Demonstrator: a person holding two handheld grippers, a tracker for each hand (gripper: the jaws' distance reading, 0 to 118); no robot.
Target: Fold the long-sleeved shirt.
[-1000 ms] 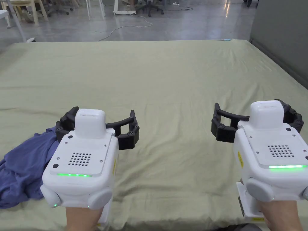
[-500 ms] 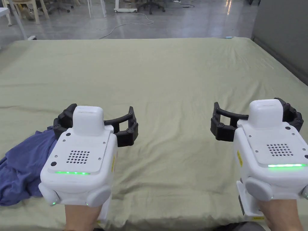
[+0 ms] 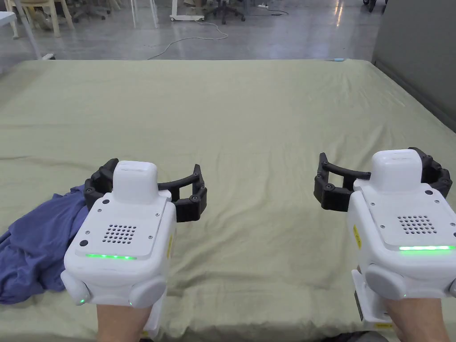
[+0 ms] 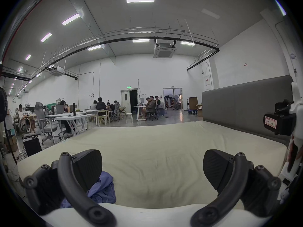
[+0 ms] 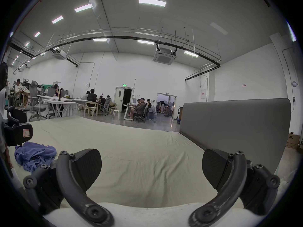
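hands first: i have one gripper in each, both held low over the near edge of the bed. left gripper (image 3: 144, 189) sits close to my body on the left side, its jaws spread wide with nothing between them; in the left gripper view the gap between its fingers (image 4: 88, 168) frames bare sheet. right gripper (image 3: 385, 182) is level with it, well apart on the right side, jaws also wide and empty, confirmed in the right gripper view where the gap looks out on plain sheet. both units show a green light strip on the back.

just beside my left gripper, on its outer side, lies the long-sleeved shirt (image 3: 35, 240), a blue-purple heap, crumpled and unfolded, near the left front of the bed. in the left gripper view a bit of it shows behind the left jaw; i cannot tell whether the jaw touches the cloth. from the right gripper view the shirt (image 5: 34, 155) is off to the left, well apart from that gripper.

bed sheet (image 3: 249, 116), pale green and lightly wrinkled, stretches away ahead of me. a grey headboard (image 5: 232, 124) runs along the right side. beyond the far edge is a shiny grey floor (image 3: 276, 35) with a cable, then white tables (image 4: 72, 117), chairs, and several people (image 4: 150, 106) seated.
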